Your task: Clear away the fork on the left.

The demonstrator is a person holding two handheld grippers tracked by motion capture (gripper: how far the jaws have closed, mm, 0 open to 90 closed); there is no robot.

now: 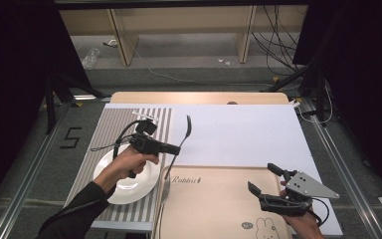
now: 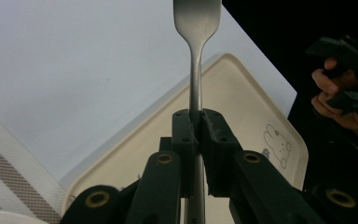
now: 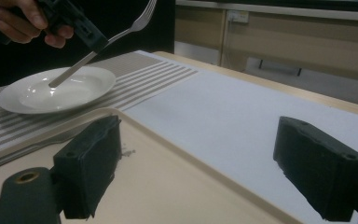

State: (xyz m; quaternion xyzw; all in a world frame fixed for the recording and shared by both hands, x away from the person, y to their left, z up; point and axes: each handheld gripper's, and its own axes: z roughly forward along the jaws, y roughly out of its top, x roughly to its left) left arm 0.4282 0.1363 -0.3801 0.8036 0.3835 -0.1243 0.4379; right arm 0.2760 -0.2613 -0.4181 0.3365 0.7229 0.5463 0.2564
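Nearest the person, the beige tray (image 1: 214, 204) carries a rabbit drawing at its front edge, partly cut off by the frame, and the script word "Rabbit" near its far rim; a small round mark beside the rabbit is too tiny to read. The right gripper (image 1: 266, 184) hovers over the tray, jaws spread wide with nothing between them. Farther left, the left gripper (image 1: 177, 148) is clamped on a fork (image 1: 183, 141), held in the air above the white plate (image 1: 129, 189) on the striped placemat (image 1: 92, 144). Its tines point away and run off the top of the left gripper view. On the floor beyond is a taped "5" (image 1: 70, 138).
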